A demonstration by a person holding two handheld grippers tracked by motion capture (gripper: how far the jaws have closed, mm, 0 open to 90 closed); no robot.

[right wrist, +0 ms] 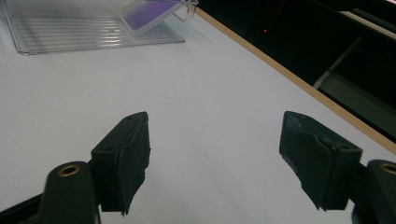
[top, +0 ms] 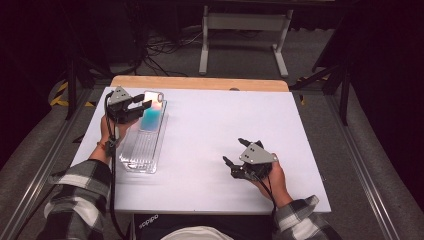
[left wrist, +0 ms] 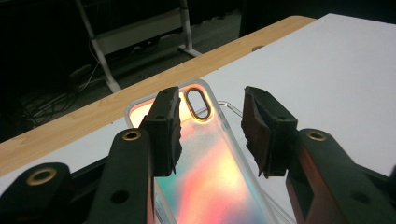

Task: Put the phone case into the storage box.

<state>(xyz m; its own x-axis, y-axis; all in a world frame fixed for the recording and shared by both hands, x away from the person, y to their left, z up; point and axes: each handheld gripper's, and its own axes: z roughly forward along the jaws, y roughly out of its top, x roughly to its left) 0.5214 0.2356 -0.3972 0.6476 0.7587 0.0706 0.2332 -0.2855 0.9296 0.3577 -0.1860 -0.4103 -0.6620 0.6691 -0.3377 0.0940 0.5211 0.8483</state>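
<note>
A: In the high view, the left gripper [top: 142, 103] is at about ten o'clock on the white table [top: 215, 135], over the far end of the iridescent phone case with clear edges [top: 151, 117]. The case leans in the ribbed transparent plastic tray [top: 142, 149].

B: The left gripper view adds more: the jaws stand on both sides of the case's [left wrist: 210, 172] camera end, moderately apart, and the pads do not press it.

A: The right gripper [top: 234, 152] rests at about five o'clock, jaws wide, holding nothing. Its own view shows the tray [right wrist: 70, 32] well apart at eleven o'clock
</note>
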